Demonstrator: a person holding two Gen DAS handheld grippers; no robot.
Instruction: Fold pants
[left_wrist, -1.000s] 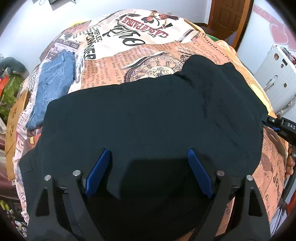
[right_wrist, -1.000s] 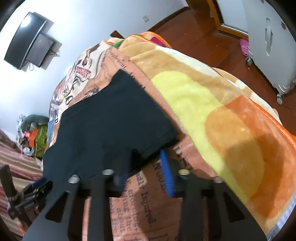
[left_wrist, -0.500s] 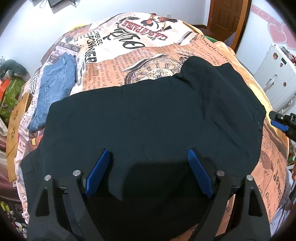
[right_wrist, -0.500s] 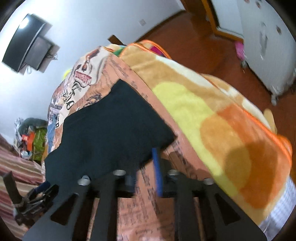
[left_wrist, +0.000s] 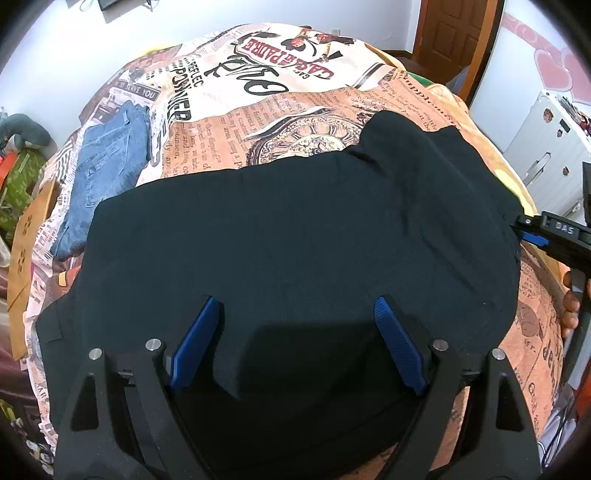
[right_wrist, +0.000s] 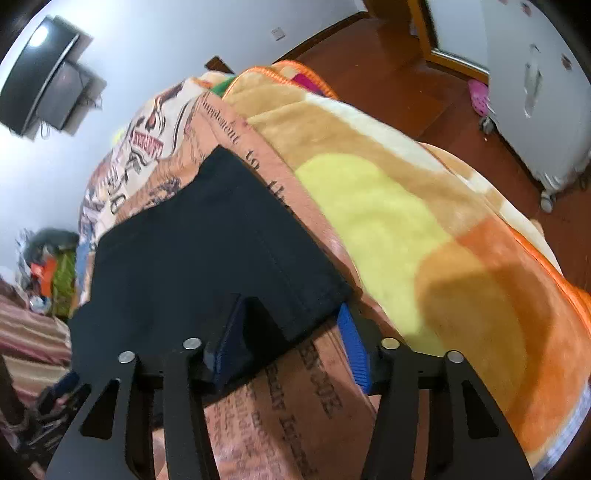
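The black pants lie spread flat across the printed bedspread. My left gripper hovers open over their near edge, the blue pads wide apart and holding nothing. My right gripper is open at the pants' right-hand corner, with the cloth edge lying between its pads. It also shows in the left wrist view at the pants' right edge.
Folded blue jeans lie at the bed's far left. An orange and yellow blanket hangs down the bed's right side. A white suitcase stands on the wooden floor beyond. A door is at the back right.
My right gripper narrowed half a second ago, then opened wide again and moved back in at the pants' corner. My left gripper has stayed open and almost still.
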